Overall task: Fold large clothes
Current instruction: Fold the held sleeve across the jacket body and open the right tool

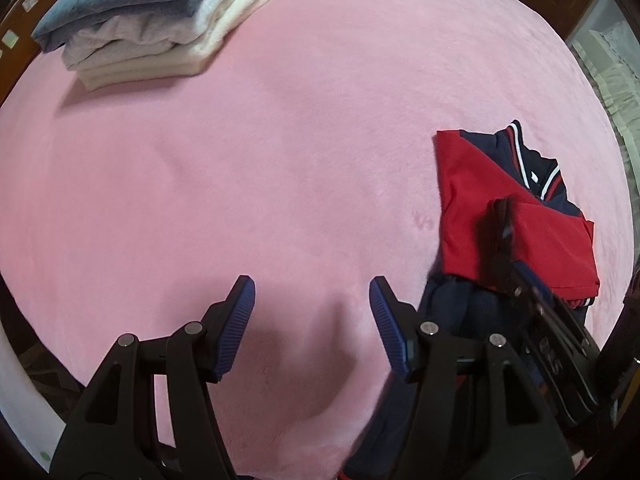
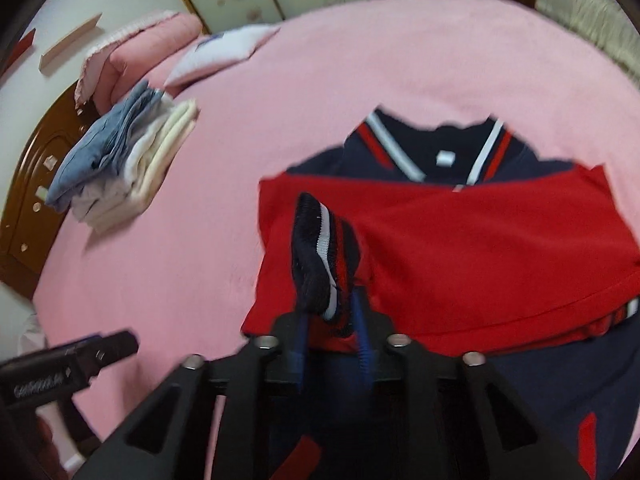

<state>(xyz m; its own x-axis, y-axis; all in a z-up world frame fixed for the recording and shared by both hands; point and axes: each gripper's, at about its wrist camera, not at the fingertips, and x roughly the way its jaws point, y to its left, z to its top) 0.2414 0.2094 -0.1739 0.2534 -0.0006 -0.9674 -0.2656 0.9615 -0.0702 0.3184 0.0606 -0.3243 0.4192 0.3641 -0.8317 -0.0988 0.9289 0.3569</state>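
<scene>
Black jaws of the left gripper (image 1: 312, 328) were held apart over a pink bed (image 1: 280, 140), nothing between them. A striped cuff (image 2: 326, 256) was seen between the right gripper's (image 2: 332, 344) jaws; whether it was clamped could not be told. A red-and-navy jacket (image 2: 460, 240) lay part-folded on the bed, a stack (image 2: 120, 160) well apart near a wooden headboard (image 2: 36, 184) and pillows (image 2: 224, 52).

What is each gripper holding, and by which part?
Left gripper: nothing, jaws open. Right gripper: the striped cuff of the jacket sits between its jaws; whether they grip it cannot be told.
</scene>
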